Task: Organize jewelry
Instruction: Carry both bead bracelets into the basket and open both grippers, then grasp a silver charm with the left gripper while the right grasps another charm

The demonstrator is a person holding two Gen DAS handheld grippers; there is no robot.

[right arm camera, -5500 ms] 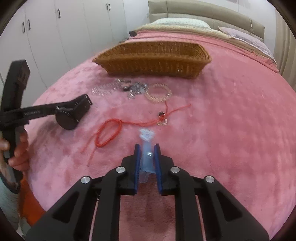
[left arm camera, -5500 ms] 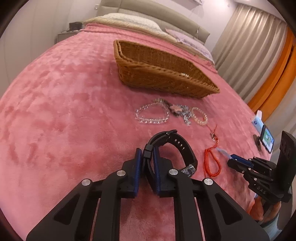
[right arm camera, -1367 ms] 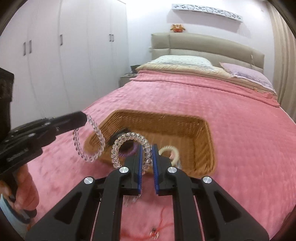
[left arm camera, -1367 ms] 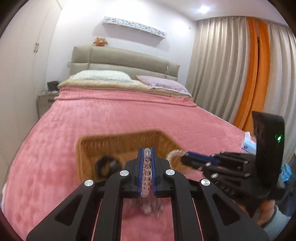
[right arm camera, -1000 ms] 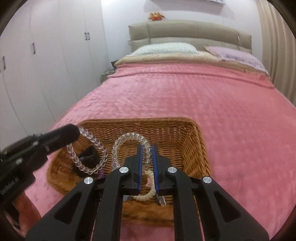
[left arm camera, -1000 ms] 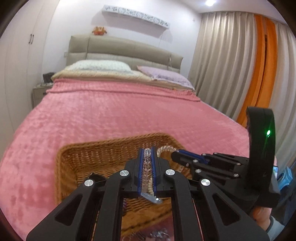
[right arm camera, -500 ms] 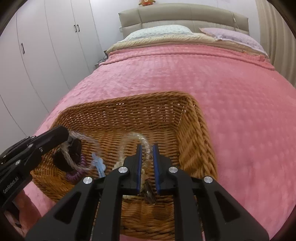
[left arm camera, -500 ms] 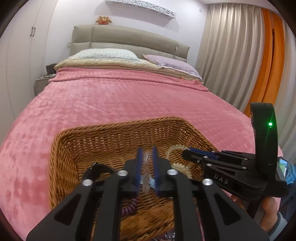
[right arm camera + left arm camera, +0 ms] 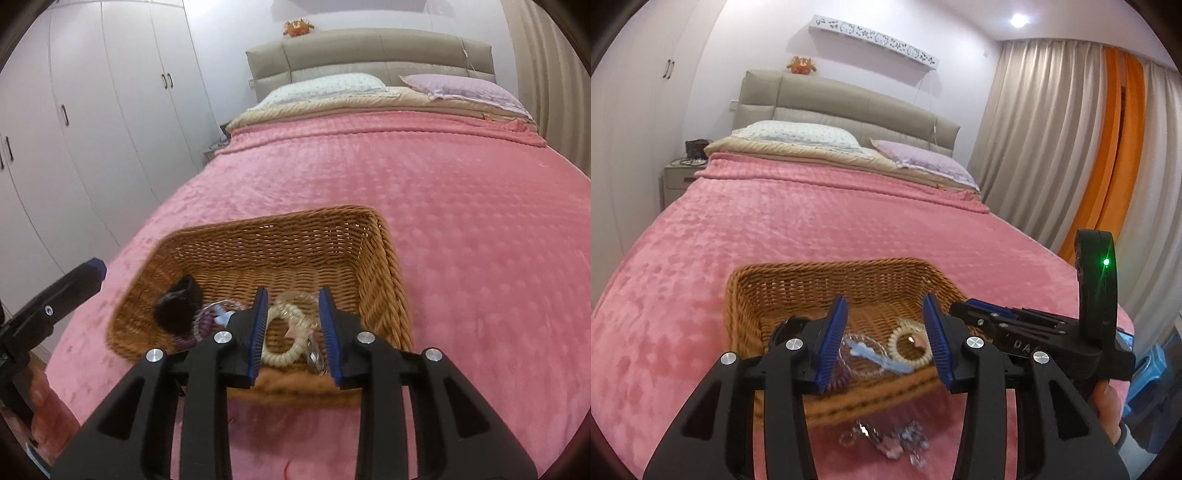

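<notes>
With its jaws just opened and nothing pressed between the blue pads, the left gripper [image 9: 884, 341] hangs over the near rim of the wicker basket [image 9: 827, 284]. Beside it the right gripper [image 9: 293, 328] stands less far apart, its jaws likewise just opened and empty, over the same near rim.

Below them in the basket lie the released pieces: a cream coil bracelet [image 9: 282, 338] flat near the right end, a clear bead bracelet [image 9: 299, 299] just behind it, a pale blue clip [image 9: 879, 356], a purple coil band [image 9: 201, 326] and a black watch [image 9: 177, 304] toward the left end. Another clear bead bracelet [image 9: 858, 354] lies around the clip.

The basket is rectangular; its long axis runs across both views, its far wall toward the pillows. Its rear half is bare weave. On the pink bedspread [image 9: 798, 225] just in front of the near wall lies a small tangle of silvery jewelry [image 9: 886, 437], blurred. Bedspread stretches open on every side of the basket, up to the headboard [image 9: 369, 51].
</notes>
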